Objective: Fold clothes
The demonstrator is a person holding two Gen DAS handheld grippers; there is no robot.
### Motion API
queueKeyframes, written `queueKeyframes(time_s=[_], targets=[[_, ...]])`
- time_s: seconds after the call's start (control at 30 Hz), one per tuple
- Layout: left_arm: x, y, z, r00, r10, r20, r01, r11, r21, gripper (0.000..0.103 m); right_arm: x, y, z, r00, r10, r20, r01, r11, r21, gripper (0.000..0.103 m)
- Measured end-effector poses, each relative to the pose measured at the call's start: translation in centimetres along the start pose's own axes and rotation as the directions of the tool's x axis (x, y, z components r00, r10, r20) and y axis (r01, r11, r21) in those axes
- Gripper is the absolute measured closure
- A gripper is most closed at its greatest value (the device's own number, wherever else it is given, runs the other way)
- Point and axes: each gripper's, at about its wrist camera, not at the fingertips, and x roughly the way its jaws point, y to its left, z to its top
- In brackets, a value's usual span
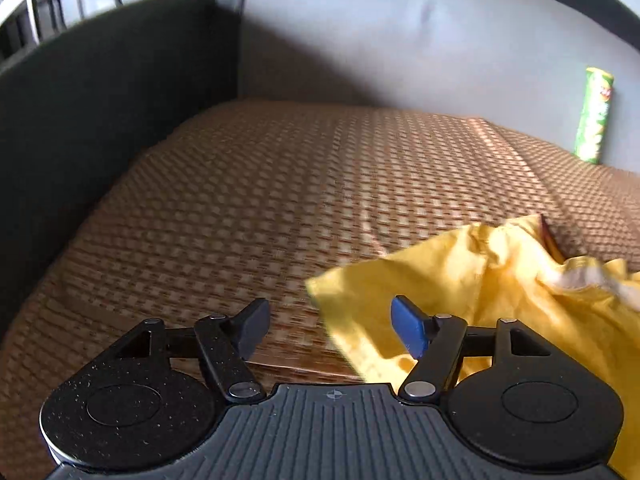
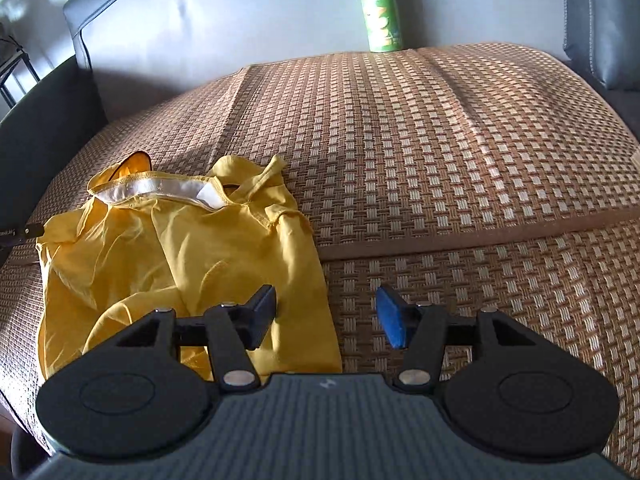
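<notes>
The left gripper (image 1: 330, 326) is hovering with its jaws spread wide and nothing between them, just above the woven mat (image 1: 248, 208) that is covering the sofa seat. The yellow garment (image 1: 472, 292) is lying crumpled on the mat to the right of this gripper, its nearest corner reaching in just ahead of the blue pad on the right finger; whether cloth and finger are touching cannot be told. Far ahead and to the right, a green chip can (image 1: 594, 116) is standing upright against the grey sofa backrest (image 1: 400, 40). A dark armrest (image 1: 100, 92) is rising to the left of the gripper.

The right gripper (image 2: 327, 312) is also standing spread open and holding nothing. The yellow garment (image 2: 180, 256) is lying ahead and to the left of it, rumpled, with its white-lined waistband (image 2: 160, 190) at the far end and a loose strap beside that. The garment's right edge is running underneath the gap between the fingers, with the left finger over the cloth and the right finger over bare woven mat (image 2: 460, 160). A brown seam band is crossing the mat ahead of this gripper. The green chip can (image 2: 380, 4) is standing far ahead against the grey sofa backrest (image 2: 240, 12).
</notes>
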Motion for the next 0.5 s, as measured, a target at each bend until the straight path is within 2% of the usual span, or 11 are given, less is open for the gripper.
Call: queueKeyframes(time_s=[0.1,0.13,0.17,0.2,0.23,0.27,0.3,0.4,0.5], targets=[[1.2,-0.1,0.2,1.000,-0.017,-0.025,0.017,1.000,-0.001,0.025,1.1,-0.1,0.4,1.000,0.010,-0.012,-0.010,1.000,0.007,0.043],[1.7,-0.3,0.2,0.999,-0.028,-0.037,0.029,1.000,0.010,0.046,1.7,-0.3,0.5,0.999,0.021,-0.028,-0.021,1.000,0.008,0.047],[2.1,-0.6,0.2,0.998,-0.040,-0.050,0.041,0.999,0.021,0.094,2.3,-0.3,0.4,0.998,0.036,-0.052,-0.036,0.999,0.007,0.055],[2.3,-0.6,0.1,0.997,-0.048,-0.060,0.049,0.999,0.014,0.103,2.8,-0.4,0.4,0.995,0.058,-0.084,-0.057,0.998,0.010,0.086],[2.5,-0.6,-0.1,0.996,-0.056,-0.070,0.056,0.998,0.004,0.103,3.2,-0.4,0.6,0.989,0.086,-0.124,-0.084,0.996,0.018,0.101],[2.3,-0.4,0.1,0.997,-0.060,-0.054,0.059,0.998,-0.010,0.103,3.3,-0.3,0.9,0.986,0.091,-0.139,-0.090,0.996,0.014,0.101],[1.9,-0.2,0.3,0.997,-0.063,-0.033,0.062,0.998,-0.025,0.103,2.7,-0.1,1.9,0.991,0.074,-0.111,-0.075,0.997,-0.012,0.101],[0.7,0.4,1.1,0.997,-0.069,0.031,0.071,0.995,-0.068,0.103,0.6,0.6,6.9,0.999,0.034,0.023,-0.032,0.995,-0.093,0.101],[2.0,-0.4,2.1,0.998,-0.054,0.041,0.057,0.996,-0.075,0.103,-0.3,1.2,12.6,0.990,0.001,0.140,0.020,0.989,-0.148,0.101]])
